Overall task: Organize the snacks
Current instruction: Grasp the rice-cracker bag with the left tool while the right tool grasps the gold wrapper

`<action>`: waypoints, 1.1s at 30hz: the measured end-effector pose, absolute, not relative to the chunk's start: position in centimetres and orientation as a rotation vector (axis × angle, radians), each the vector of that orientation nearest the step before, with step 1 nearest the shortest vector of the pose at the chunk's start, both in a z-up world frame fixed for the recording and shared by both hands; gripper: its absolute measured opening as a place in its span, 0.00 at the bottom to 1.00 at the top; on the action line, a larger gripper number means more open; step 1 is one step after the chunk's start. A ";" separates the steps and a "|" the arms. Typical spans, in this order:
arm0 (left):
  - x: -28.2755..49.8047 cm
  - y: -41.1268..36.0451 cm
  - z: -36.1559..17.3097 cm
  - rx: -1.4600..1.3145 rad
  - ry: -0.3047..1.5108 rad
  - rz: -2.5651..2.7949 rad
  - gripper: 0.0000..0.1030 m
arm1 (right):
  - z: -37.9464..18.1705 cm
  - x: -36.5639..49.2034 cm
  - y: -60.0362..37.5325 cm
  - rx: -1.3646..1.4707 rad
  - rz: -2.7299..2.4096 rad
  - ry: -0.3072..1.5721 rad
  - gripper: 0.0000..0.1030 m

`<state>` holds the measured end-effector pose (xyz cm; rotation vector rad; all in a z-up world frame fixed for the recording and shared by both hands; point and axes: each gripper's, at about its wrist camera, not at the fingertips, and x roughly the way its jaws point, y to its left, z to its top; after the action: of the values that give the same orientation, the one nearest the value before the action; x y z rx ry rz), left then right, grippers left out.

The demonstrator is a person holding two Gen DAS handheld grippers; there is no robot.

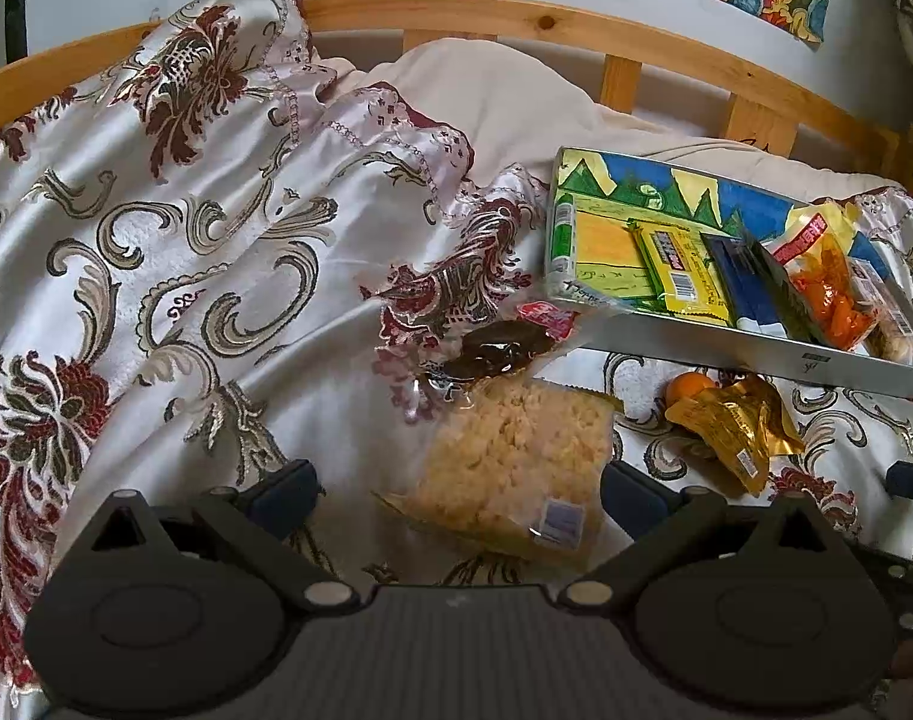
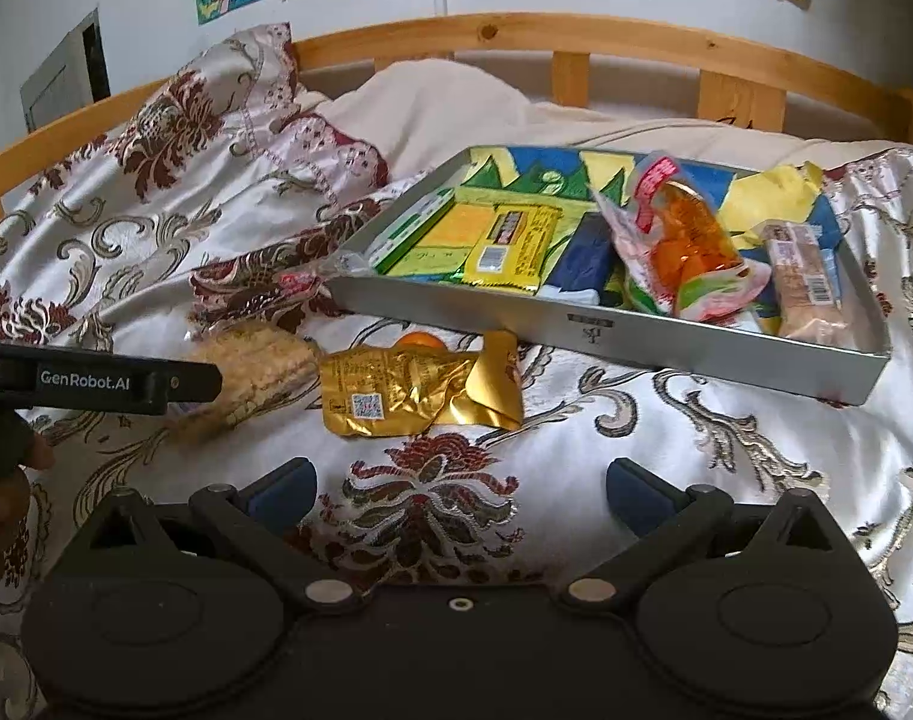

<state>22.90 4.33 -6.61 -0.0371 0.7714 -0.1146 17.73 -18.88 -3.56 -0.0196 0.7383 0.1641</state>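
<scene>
Grey tray [image 2: 612, 330] on the bedspread [image 1: 156, 276] already holds several snacks. Judged step: collecting the loose ones. Left gripper [image 1: 459, 489] is spread wide around the rice cracker pack [image 1: 516, 456], not yet clamped; closing comes next. Right gripper [image 2: 459, 486] hangs released, empty, near the gold pouch [image 2: 420, 390].

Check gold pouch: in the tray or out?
Out. The gold pouch lies on the bedspread, in front of the tray.

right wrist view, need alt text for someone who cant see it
An open right gripper hovers over a patterned bedspread, facing a gold pouch lying just outside a grey tray of snacks. The left gripper reaches in over a rice cake pack.
</scene>
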 end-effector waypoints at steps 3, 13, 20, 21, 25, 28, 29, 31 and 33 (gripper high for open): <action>23.2 4.1 -6.7 -0.028 0.767 -0.125 0.99 | -3.5 18.1 -18.8 -0.022 0.176 0.739 0.99; 24.3 3.8 -7.3 -0.005 0.759 -0.164 0.99 | -3.9 21.1 -19.9 0.025 0.217 0.715 0.99; 24.6 3.4 -7.8 0.071 0.761 -0.232 1.00 | -4.9 24.4 -20.4 0.135 0.286 0.766 0.99; 24.6 3.3 -7.9 0.078 0.759 -0.240 0.99 | -5.1 24.9 -20.5 0.148 0.299 0.776 0.99; 24.7 3.1 -8.0 0.104 0.766 -0.256 0.99 | -5.3 26.1 -20.5 0.194 0.322 0.801 0.99; 24.7 3.1 -8.0 0.119 0.766 -0.259 0.99 | -5.4 26.5 -20.2 0.206 0.347 0.810 0.99; 24.7 3.0 -8.1 0.125 0.765 -0.252 0.99 | -5.5 26.7 -20.1 0.210 0.357 0.814 0.99; 24.7 2.8 -8.1 0.137 0.762 -0.249 0.99 | -5.6 27.0 -19.8 0.211 0.377 0.831 0.99; 24.7 2.7 -8.0 0.150 0.759 -0.249 0.99 | -5.7 27.3 -19.5 0.186 0.383 0.848 0.99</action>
<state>24.67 2.70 -8.03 0.1503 0.7593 -0.2490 27.34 -19.54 -5.66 0.1861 0.8476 0.3833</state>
